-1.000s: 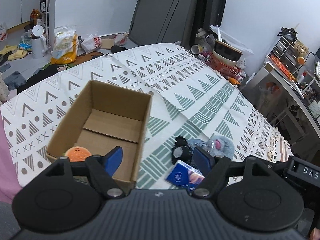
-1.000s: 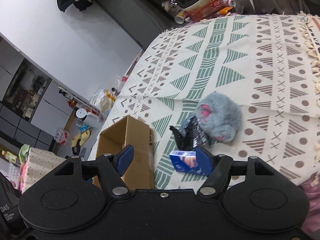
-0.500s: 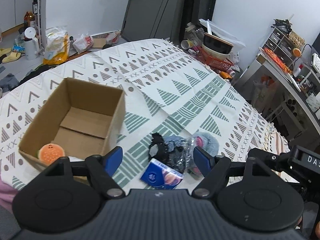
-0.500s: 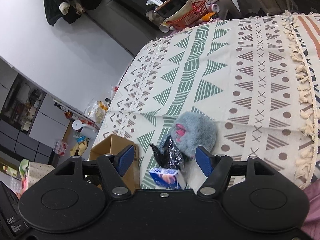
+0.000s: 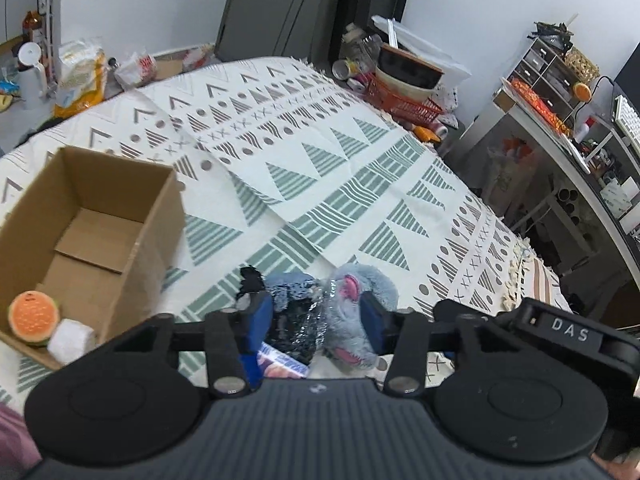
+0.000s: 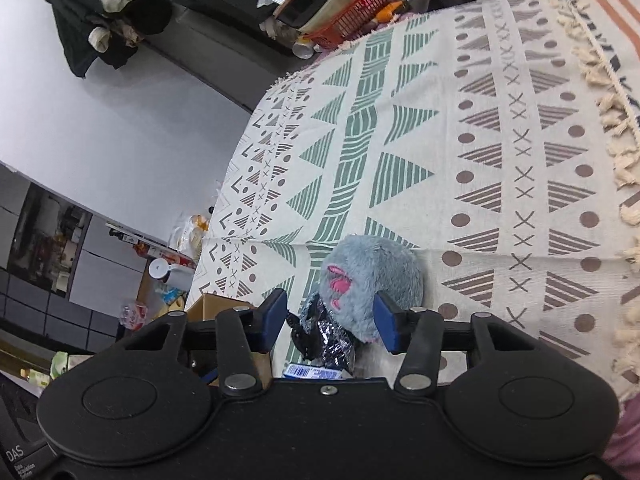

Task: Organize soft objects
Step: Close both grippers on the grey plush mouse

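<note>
A grey plush toy with pink ears [image 5: 352, 300] [image 6: 372, 276] lies on the patterned cloth, a shiny black bag [image 5: 296, 328] [image 6: 324, 336] beside it and a blue tissue pack [image 5: 280, 362] [image 6: 312, 372] in front. My left gripper [image 5: 316, 320] is open and straddles the bag and plush. My right gripper [image 6: 332, 324] is open too, its fingers on either side of the plush. To the left stands an open cardboard box [image 5: 132, 240] [image 6: 208, 304] holding an orange burger-like toy [image 5: 34, 318] and a white soft block [image 5: 72, 340].
The patterned cloth [image 5: 320, 152] covers the bed, with a fringed edge [image 6: 608, 92] at the right. A red basket with a bowl [image 5: 404, 96] sits beyond the far edge. A shelf and desk [image 5: 560, 92] stand at the right. Bags lie on the floor [image 5: 80, 76] at far left.
Both grippers have moved in closer to the plush and bag, which now sit between their fingers. The box has slid left in the left wrist view.
</note>
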`<state>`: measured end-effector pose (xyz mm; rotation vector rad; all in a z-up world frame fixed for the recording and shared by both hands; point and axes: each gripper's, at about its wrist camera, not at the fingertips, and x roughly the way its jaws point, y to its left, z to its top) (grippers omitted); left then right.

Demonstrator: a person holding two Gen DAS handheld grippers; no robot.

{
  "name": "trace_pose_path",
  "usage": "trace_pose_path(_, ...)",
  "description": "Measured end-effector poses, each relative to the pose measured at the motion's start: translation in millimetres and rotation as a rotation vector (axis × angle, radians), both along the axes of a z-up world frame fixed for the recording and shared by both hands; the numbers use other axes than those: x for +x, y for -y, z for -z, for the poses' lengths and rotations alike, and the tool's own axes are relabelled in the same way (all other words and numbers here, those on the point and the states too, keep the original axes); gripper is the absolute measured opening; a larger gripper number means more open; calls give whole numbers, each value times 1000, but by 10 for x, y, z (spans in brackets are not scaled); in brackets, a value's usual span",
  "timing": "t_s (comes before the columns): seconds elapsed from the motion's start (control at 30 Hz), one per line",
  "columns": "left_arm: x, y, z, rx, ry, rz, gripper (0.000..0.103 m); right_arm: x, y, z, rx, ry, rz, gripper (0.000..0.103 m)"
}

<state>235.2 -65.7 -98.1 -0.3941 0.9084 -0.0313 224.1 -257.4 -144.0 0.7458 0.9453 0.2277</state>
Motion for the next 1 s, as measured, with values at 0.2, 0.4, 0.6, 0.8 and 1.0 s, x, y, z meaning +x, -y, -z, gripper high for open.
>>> trace_pose_path(0.2, 227, 79, 167, -27, -21, 17, 35, 159, -56, 185, -22, -23, -21, 47)
trace_pose_path(0.4, 487, 145, 376, -56, -65, 24, 30, 333, -57, 404, -7, -70, -27, 42)
trace_pose_path(0.6, 683, 209, 545, -77, -100, 47, 26, 471, -47, 629, 38, -125, -24, 39)
trace_pose_path(0.8, 850, 296, 652, -78, -125, 61, 26, 491, 19, 724, 25, -142, 6, 22)
trace_pose_path(1.0, 901, 391, 702, -70, -137, 78, 26, 445, 134, 724, 36, -131, 50, 16)
